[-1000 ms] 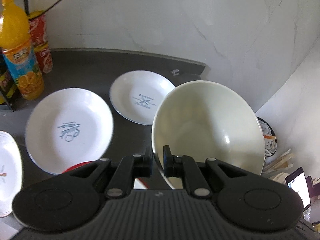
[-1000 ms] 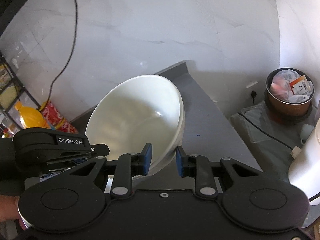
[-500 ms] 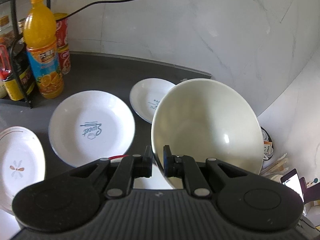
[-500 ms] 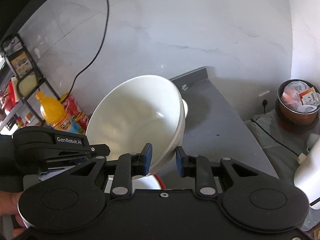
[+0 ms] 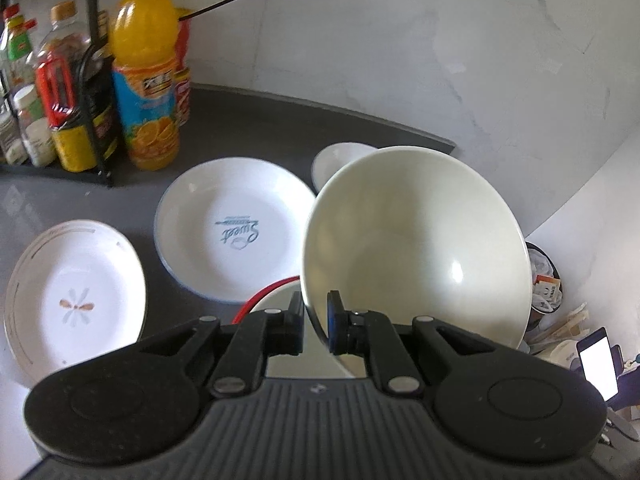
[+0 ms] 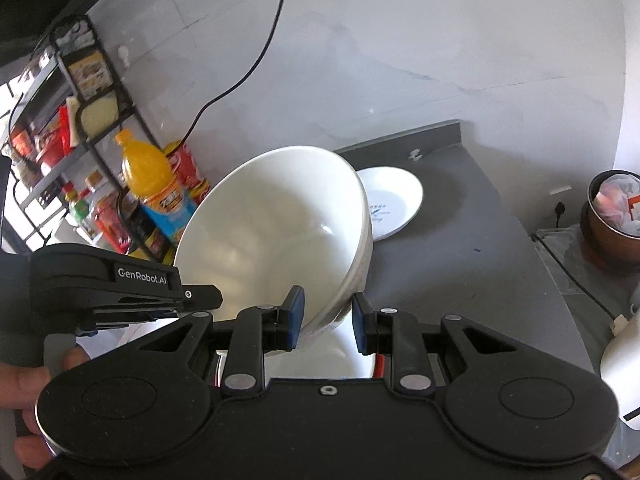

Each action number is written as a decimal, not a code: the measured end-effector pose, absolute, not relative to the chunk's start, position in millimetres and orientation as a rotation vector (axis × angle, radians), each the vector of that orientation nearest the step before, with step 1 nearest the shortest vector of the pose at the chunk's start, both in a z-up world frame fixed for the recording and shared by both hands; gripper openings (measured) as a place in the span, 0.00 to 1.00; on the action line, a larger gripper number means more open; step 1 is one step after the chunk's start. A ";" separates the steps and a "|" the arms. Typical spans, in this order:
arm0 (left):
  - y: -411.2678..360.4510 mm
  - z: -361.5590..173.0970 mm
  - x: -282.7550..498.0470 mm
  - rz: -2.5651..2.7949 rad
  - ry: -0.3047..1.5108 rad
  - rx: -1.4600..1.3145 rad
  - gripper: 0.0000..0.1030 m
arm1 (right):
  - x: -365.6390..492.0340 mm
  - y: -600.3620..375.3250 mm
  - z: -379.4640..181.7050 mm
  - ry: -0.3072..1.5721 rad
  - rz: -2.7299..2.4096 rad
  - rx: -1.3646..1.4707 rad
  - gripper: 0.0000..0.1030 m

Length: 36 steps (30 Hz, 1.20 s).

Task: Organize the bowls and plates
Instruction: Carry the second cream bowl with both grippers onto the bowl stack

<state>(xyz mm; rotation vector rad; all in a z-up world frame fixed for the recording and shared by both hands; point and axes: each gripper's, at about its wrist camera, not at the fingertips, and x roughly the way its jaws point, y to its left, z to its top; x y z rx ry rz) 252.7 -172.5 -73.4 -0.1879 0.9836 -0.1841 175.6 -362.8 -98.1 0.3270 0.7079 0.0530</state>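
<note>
The left claw (image 5: 315, 322) is pinching the near rim of a large, glossy cream ceramic bowl (image 5: 416, 248), one finger inside the wall and one outside. The bowl is tilted steeply, its opening turned back toward the person, and it hangs above the dark grey bench (image 5: 256, 128) rather than resting on it.

The right claw (image 6: 326, 322) sits just beside the lower edge of the same bowl, its blue-padded fingers (image 6: 294, 316) spread with a clear gap between them. The bowl's rim dips into that gap close to the left pad, though I cannot tell whether it touches.

Just under the tilted bowl lies a white dish with a red rim (image 5: 266, 294), mostly hidden by both claws. On the bench further left is a wide white plate with blue script in its centre (image 5: 236, 232), and left again, near the bench edge, a white plate with a small flower motif (image 5: 74, 300). A smaller white plate with blue lettering (image 6: 394, 200) lies behind the bowl toward the marble wall, partly covered by it.

A tall orange juice bottle (image 5: 144, 68) stands at the back left, just beside a black wire rack of condiment bottles (image 5: 52, 104). The person's hand (image 6: 24, 384) grips the left tool's handle.
</note>
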 end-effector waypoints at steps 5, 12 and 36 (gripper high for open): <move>-163.0 -76.8 244.6 -0.163 0.997 -0.206 0.09 | 171.9 -357.2 -99.6 0.724 0.084 0.299 0.24; -150.8 -85.8 235.5 -0.126 1.037 -0.227 0.09 | 163.4 -345.0 -105.0 0.758 0.125 0.248 0.24; -146.2 -111.4 224.2 -0.095 1.135 -0.214 0.09 | 152.8 -340.5 -128.5 0.859 0.144 0.239 0.25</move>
